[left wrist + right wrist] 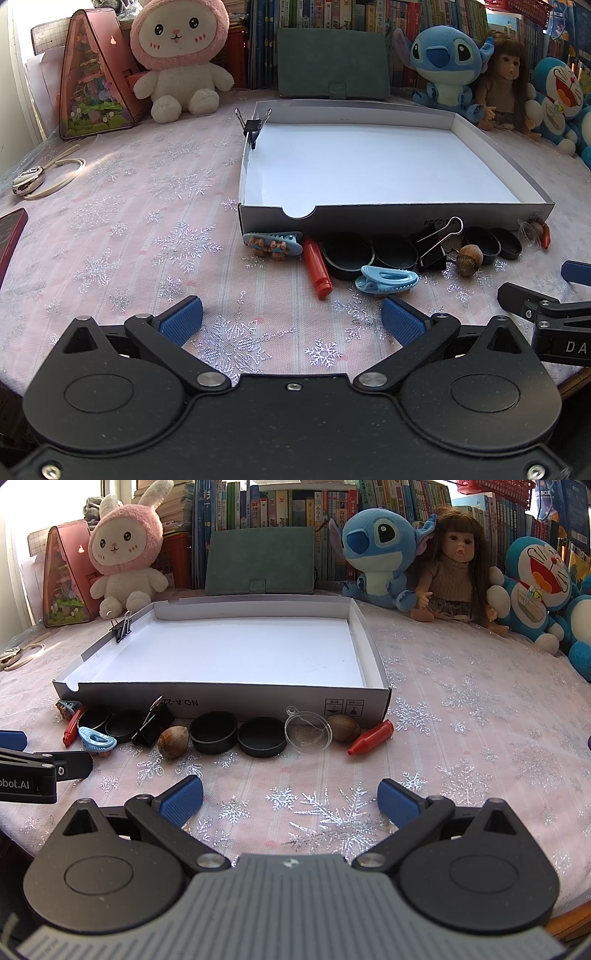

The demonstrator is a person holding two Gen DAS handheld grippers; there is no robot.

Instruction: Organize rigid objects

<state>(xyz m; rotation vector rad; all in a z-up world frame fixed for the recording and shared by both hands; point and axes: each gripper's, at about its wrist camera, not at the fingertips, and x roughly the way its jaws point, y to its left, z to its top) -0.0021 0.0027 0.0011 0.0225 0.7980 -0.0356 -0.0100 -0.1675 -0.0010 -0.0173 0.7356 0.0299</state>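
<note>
Left gripper [291, 321]: I see jaws wide, empty; light-blue plastic hair clip [386, 280] just ahead.
Right gripper [290, 800]: wide, empty; black round caps [214, 733] ahead.
Behind: shallow white cardboard box [229, 701].

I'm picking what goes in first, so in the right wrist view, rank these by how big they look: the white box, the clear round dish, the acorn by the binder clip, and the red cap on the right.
Largest to smallest:
1. white box
2. clear round dish
3. red cap and acorn: too alike to rank; the cap is longer, the acorn rounder.
</note>
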